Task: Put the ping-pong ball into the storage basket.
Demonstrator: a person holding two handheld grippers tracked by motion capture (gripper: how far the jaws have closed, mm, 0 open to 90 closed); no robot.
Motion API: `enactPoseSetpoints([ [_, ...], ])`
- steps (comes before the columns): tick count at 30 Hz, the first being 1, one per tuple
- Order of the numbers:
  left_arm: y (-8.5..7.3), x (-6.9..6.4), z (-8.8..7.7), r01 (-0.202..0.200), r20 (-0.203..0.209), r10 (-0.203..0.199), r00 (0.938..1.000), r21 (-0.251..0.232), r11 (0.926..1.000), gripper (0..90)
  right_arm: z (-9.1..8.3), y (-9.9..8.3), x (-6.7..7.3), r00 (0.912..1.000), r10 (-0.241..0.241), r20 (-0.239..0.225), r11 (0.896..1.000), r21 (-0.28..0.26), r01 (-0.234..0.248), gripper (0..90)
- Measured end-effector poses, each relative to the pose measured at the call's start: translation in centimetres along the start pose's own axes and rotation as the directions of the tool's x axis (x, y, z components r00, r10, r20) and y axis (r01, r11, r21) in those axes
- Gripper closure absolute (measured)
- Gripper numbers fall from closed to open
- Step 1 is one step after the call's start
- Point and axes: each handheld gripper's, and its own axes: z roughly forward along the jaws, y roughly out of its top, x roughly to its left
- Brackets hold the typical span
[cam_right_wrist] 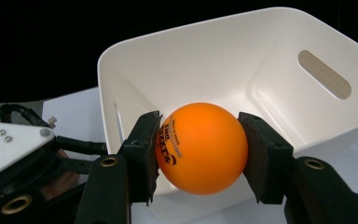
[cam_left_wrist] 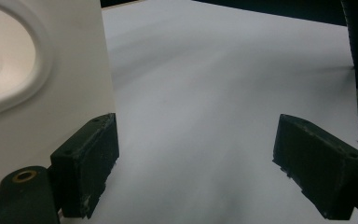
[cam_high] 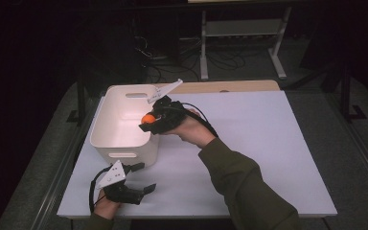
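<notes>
An orange ball (cam_right_wrist: pixel 200 148) with dark print sits pinched between the two black jaws of my right gripper (cam_right_wrist: pixel 199 154), which is shut on it. From above, that right gripper (cam_high: pixel 149 120) holds the orange ball (cam_high: pixel 148 118) over the right rim of a white plastic bin (cam_high: pixel 120 139) with handle slots. The white bin (cam_right_wrist: pixel 223 60) lies open and bare inside just beyond the ball. My left gripper (cam_high: pixel 141 178) rests on the white table in front of the bin, its jaws wide apart with nothing between them. In its own view the left gripper (cam_left_wrist: pixel 196 163) has the bin wall (cam_left_wrist: pixel 51 93) beside one jaw.
A white tabletop (cam_high: pixel 249 139) stretches to the right of the bin, with a wooden strip (cam_high: pixel 230 86) along its far edge. A white frame stand (cam_high: pixel 242 43) and cables sit on the dark floor behind the table.
</notes>
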Motion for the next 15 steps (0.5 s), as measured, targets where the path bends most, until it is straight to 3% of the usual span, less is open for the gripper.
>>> enactPoseSetpoints([
  [15,0.0,0.0,0.0,0.003,0.000,-0.003,1.0000,-0.003,1.0000,14.1,2.5,1.3,0.3,0.9999,-0.004,-0.015,1.000,0.009,0.004,49.4],
])
